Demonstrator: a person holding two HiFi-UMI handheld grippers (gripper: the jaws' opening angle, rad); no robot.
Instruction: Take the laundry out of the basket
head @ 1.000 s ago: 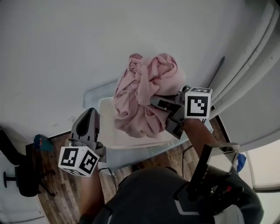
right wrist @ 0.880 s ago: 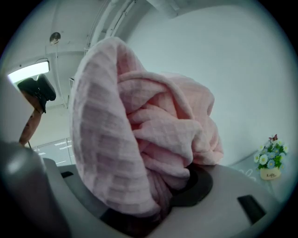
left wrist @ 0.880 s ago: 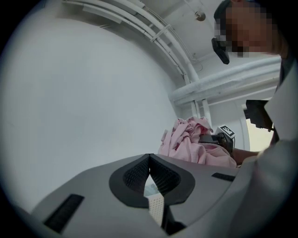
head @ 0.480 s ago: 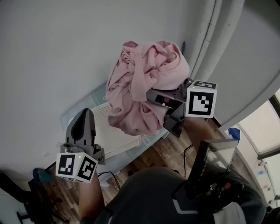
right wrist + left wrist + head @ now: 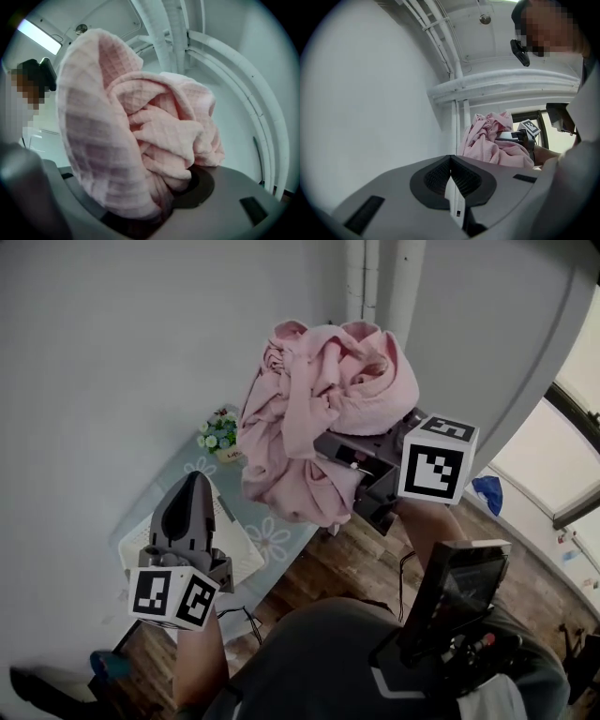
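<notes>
Right gripper (image 5: 349, 457) clamped half-open on bunched pink towel (image 5: 319, 399). Left gripper (image 5: 190, 486) jaws together, empty. Towel crumpled, longest top to bottom in head view

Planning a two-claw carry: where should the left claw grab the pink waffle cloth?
The pink waffle cloth's hanging lower fold, from below-left. It droops free toward the shut, empty left claw; the right claw clamps the bunched middle.

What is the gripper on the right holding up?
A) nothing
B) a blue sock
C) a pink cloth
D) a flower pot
C: the right gripper has its jaws closed on a bunched pink cloth, which fills its own view.
</notes>
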